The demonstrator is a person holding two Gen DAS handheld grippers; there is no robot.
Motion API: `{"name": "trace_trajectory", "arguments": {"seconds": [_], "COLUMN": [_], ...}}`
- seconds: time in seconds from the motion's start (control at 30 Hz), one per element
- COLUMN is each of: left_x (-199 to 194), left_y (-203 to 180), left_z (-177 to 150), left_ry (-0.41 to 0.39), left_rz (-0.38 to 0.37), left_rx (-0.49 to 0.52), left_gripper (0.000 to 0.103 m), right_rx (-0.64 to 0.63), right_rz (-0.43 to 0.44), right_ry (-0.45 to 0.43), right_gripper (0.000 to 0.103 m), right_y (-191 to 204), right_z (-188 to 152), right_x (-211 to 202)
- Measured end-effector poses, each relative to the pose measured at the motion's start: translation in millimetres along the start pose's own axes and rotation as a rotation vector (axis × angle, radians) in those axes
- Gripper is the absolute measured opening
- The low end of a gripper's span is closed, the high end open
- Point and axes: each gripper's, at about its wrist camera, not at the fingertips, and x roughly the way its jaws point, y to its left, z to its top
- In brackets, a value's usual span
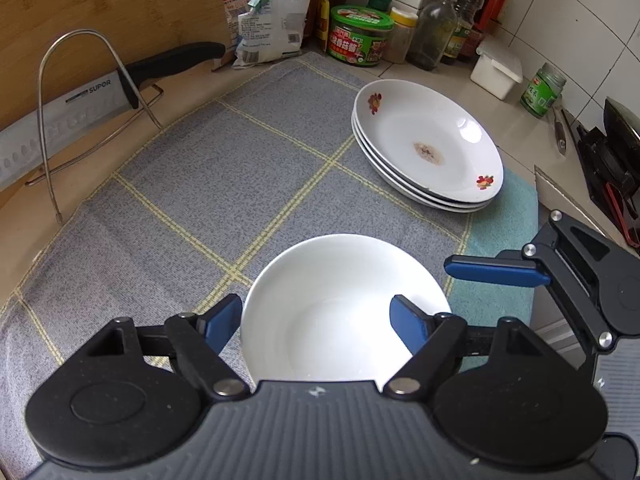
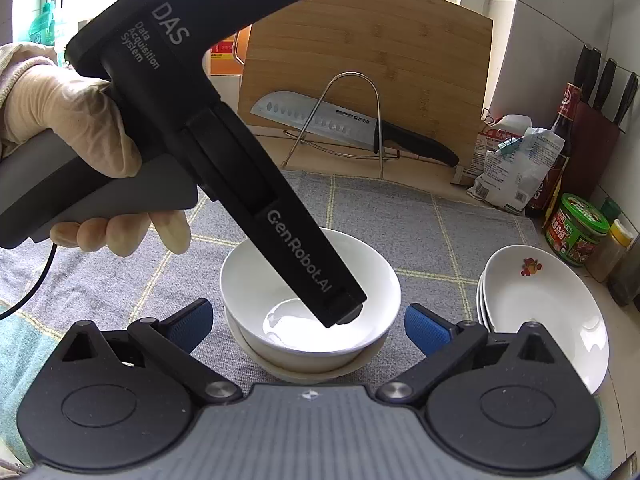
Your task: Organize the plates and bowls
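Note:
A plain white bowl [image 1: 340,304] [image 2: 308,292] sits nested in another bowl [image 2: 316,372] on the grey checked cloth [image 1: 224,184]. My left gripper [image 1: 316,320] is open; one blue finger is outside the bowl's rim, the other inside, not closed on it. Its body [image 2: 224,152] reaches down into the bowl in the right wrist view. My right gripper [image 2: 306,326] is open and empty, just in front of the bowls; its finger [image 1: 496,274] shows at right in the left wrist view. A stack of three flowered white plates [image 1: 428,144] [image 2: 544,312] lies to the right.
A cleaver [image 1: 80,100] rests on a wire rack [image 1: 80,120] against a bamboo board [image 2: 368,60] at the back. Bags [image 1: 272,12], jars [image 1: 360,36] and sauce bottles [image 1: 436,32] line the back wall. A white box [image 1: 496,68] and a stove [image 1: 612,152] stand at right.

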Motion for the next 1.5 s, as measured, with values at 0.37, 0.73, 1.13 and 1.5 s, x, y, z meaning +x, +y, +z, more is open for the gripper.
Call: {"name": "trace_trajectory", "arguments": {"seconds": [0.37, 0.73, 1.13, 1.5], "left_x": [-46, -78, -117, -130], "left_y": [16, 27, 51, 119], "left_z": [-31, -95, -171, -237], "left_ry": [-0.193, -0.333, -0.344, -0.335], "left_rz": [0.117, 0.280, 0.375, 0.464], "left_rx": [-0.094, -0.298, -0.514, -0.412], "left_gripper": [0.096, 0.099, 0.100, 0.100], "right_rx": [0.036, -0.064, -0.189, -0.169], "right_rz": [-0.003, 0.032, 0.067, 0.014], "right_ry": [-0.007, 0.035, 0.017, 0.062], "right_gripper": [0.103, 0.103, 0.103, 0.103], "right_y": [-6, -5, 22, 122], "right_z": [5, 11, 39, 74], "right_x": [-3, 5, 8, 30]}}
